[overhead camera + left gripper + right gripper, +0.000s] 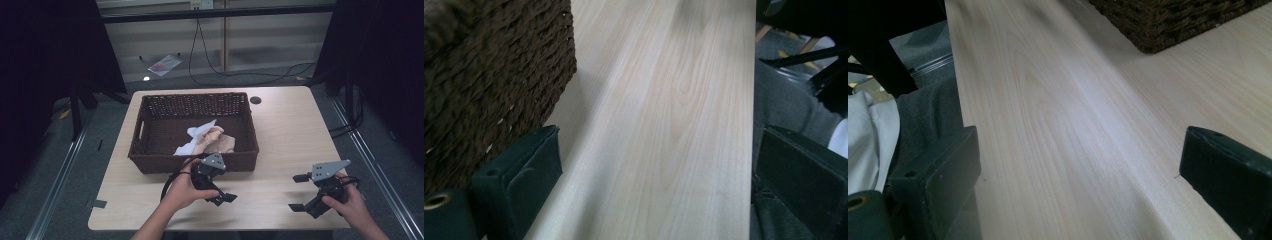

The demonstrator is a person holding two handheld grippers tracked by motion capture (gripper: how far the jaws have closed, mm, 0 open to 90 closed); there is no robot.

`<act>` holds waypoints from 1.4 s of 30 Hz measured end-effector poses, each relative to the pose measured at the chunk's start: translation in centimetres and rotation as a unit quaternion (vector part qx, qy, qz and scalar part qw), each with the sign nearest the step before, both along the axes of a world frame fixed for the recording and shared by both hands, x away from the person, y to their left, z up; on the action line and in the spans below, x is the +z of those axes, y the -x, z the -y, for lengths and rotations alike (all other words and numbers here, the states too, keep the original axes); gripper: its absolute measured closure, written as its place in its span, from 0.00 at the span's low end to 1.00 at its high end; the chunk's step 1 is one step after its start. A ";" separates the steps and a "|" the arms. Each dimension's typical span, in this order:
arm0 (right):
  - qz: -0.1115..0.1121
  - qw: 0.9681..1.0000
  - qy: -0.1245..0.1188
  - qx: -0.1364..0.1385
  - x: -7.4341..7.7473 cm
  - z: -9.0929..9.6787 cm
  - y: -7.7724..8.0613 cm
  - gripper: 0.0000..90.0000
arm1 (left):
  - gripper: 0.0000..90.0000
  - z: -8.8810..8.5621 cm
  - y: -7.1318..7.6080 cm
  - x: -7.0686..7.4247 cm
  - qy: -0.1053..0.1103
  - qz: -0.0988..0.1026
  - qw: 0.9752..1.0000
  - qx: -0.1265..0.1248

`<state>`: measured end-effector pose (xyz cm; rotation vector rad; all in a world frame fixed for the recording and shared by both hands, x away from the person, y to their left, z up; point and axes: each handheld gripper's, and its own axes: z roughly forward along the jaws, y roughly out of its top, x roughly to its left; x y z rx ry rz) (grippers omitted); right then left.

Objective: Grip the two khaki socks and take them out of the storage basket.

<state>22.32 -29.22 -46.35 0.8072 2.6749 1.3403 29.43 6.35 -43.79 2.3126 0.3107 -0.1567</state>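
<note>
A dark brown wicker basket [150,162] stands on the left middle of the light wooden table [290,125]. Inside it lie a white cloth [198,134] and a beige-pink cloth [220,142], bunched together near the front wall. My left gripper [226,185] hovers just in front of the basket's front wall, open and holding nothing. The left gripper view has the basket [489,75] beside the left jaw and bare wood between the jaws. My right gripper [299,192] is low over the table's front right, open and holding nothing. The basket's corner [1168,20] lies farther off in the right gripper view.
A small round hole [255,100] sits in the table behind the basket's right end. Black cables [240,75] and a flat plastic packet [164,64] lie on the floor beyond the table. Dark curtains hang at both sides. Bare wood stretches right of the basket.
</note>
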 end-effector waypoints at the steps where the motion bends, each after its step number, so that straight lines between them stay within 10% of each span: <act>1: 0.002 1.000 0.000 0.000 0.0 0.0 -0.1 0.03 | 0.05 0.0 0.0 0.0 0.000 0.000 1.000 0.000; 11: 0.006 1.000 0.002 0.002 0.1 -0.2 -0.3 0.03 | 0.06 -0.7 -0.1 0.9 -0.031 0.002 0.999 0.010; 42: 0.005 1.000 -0.003 0.006 0.2 -0.1 -0.2 0.03 | 0.07 -1.2 -2.8 7.4 -0.029 -0.009 0.999 0.027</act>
